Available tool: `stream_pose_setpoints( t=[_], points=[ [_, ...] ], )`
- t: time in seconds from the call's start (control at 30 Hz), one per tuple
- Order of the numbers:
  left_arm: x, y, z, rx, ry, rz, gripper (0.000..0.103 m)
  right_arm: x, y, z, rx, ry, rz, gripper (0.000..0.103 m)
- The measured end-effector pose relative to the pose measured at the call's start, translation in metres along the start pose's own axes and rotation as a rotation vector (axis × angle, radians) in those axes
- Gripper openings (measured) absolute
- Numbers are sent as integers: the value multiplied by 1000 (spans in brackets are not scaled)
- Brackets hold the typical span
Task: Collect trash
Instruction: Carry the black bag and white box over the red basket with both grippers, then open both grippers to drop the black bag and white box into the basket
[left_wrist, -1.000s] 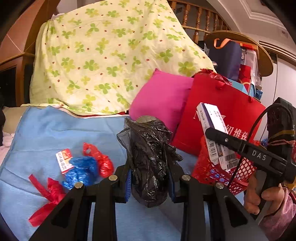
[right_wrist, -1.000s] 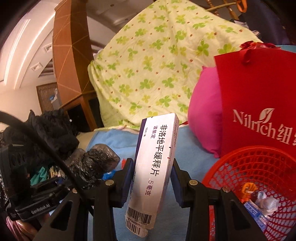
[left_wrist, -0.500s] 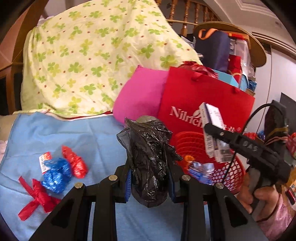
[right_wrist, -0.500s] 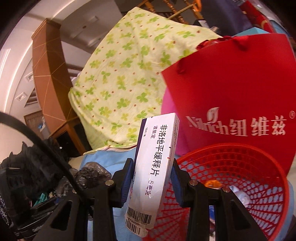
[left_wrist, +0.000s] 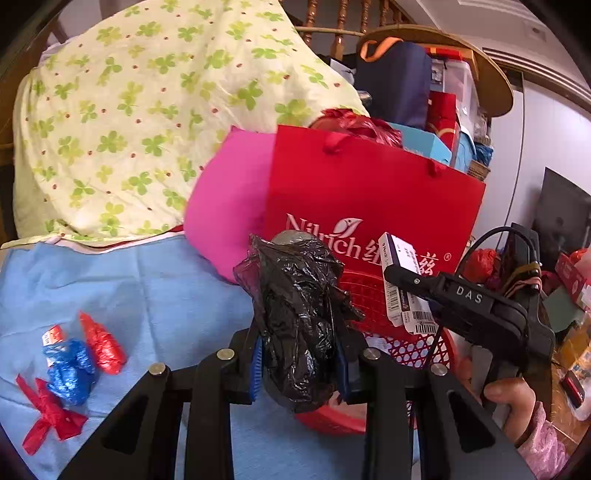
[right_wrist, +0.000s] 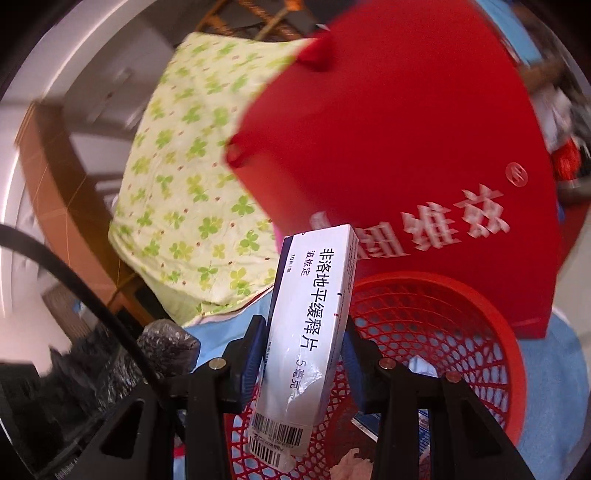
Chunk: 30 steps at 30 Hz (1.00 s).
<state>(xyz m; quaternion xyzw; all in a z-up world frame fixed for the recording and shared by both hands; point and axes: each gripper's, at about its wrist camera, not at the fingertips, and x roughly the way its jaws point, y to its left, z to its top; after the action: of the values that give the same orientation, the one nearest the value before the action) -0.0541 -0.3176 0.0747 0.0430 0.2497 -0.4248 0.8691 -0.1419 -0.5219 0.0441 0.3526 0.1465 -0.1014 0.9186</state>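
Note:
My left gripper (left_wrist: 299, 363) is shut on a crumpled black plastic bag (left_wrist: 299, 302), held above the near rim of the red mesh basket (left_wrist: 373, 295). My right gripper (right_wrist: 304, 354) is shut on a white and purple medicine box (right_wrist: 314, 325), tilted over the basket (right_wrist: 461, 321). The left wrist view shows that box (left_wrist: 397, 258) from the side, above the basket, and a hand on the right gripper's handle. The black bag (right_wrist: 166, 343) shows at the lower left of the right wrist view. Paper scraps lie in the basket.
On the blue cloth (left_wrist: 129, 280) at the left lie a red wad (left_wrist: 101, 343), a blue wad (left_wrist: 70, 369) and a red ribbon (left_wrist: 48, 417). Behind the basket stand a red paper bag (left_wrist: 369, 192), a pink cushion (left_wrist: 225, 206) and a clover-print quilt (left_wrist: 147, 110).
Both grippers swung right toward the basket, which now fills more of each view. The right gripper rolled and carried the medicine box over the basket. The black bag stays gripped.

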Motion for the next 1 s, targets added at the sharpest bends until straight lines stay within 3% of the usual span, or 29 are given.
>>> stream_pose_setpoints(
  t=[0.17,0.5,0.93,1.0],
  points=[
    [20,-14,1,6,36,-27,33,-1,-20,6,86,18,3,43],
    [44,-16,-3,-17,82,-34,33,-15,-38,12,132,-3,18,44],
    [61,-16,-4,-42,132,-71,35,-12,-41,11,160,37,15,45],
    [65,-15,-5,-54,149,-83,40,-11,-42,10,176,46,7,54]
  ],
)
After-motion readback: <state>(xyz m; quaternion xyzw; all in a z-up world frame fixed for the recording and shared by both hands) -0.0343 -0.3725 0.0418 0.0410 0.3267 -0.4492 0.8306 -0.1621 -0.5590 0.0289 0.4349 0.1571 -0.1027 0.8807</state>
